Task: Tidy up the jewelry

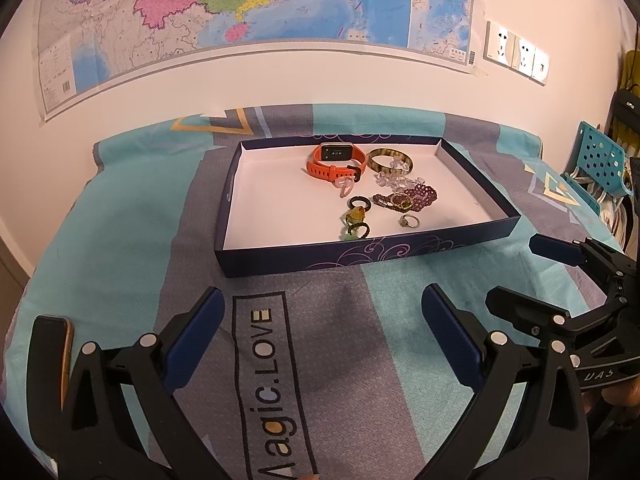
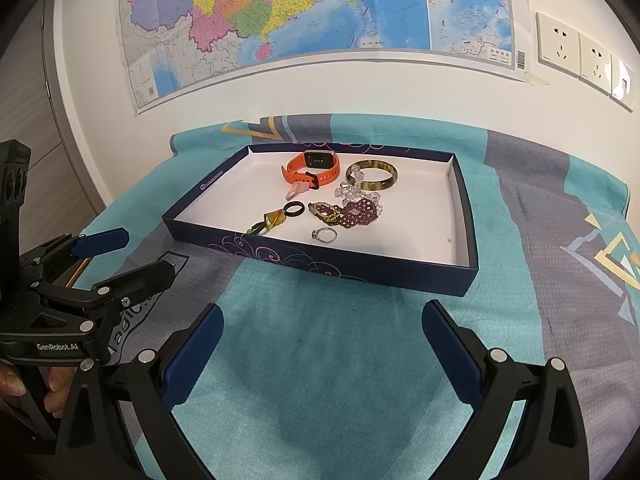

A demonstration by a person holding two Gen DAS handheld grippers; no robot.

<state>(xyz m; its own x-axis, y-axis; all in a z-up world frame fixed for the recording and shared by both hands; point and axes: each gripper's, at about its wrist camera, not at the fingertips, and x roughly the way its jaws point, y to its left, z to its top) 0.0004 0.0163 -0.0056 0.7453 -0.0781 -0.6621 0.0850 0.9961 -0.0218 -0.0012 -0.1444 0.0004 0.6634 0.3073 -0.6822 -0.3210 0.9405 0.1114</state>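
Each tool (image 1: 322, 328) is black with blue fingers (image 2: 192, 356), silver screws and white lettering.

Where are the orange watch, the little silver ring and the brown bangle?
orange watch (image 2: 310, 171): right wrist view, on its strap.
silver ring (image 2: 325, 235): right wrist view, on its band.
brown bangle (image 1: 389, 160): left wrist view, on its rim.

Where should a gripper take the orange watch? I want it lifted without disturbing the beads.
Grip the orange watch by its strap loop on the left, away from the clear beads. It lies curled in the tray, so come from above, one finger inside the loop.
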